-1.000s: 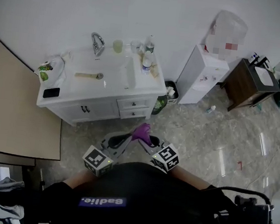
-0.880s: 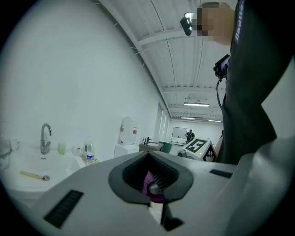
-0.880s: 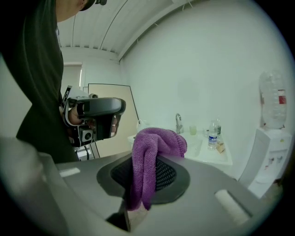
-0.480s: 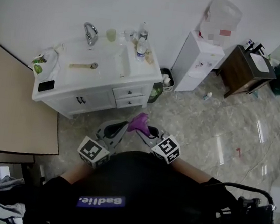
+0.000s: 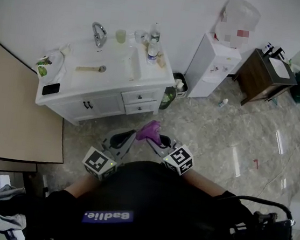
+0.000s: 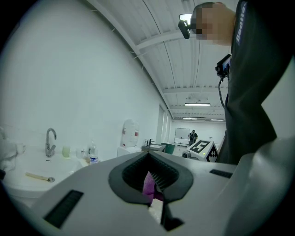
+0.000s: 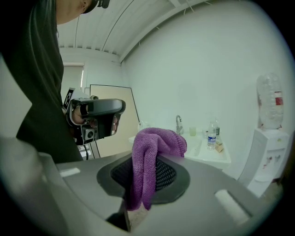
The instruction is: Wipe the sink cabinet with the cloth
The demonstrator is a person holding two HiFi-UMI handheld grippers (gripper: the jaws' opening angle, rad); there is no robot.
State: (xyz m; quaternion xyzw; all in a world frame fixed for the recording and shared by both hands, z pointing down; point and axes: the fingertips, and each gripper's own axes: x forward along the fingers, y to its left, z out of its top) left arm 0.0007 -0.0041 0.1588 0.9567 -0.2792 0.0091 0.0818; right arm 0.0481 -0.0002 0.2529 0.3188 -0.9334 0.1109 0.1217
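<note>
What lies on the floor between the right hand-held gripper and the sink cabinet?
Nothing: in the head view only bare floor tiles separate the right hand-held gripper, shut on the purple cloth, from the sink cabinet.

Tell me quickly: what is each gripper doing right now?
Left gripper: closed, with a strip of the purple cloth between its jaws.
Right gripper: closed on the purple cloth, which drapes over its tips.
</note>
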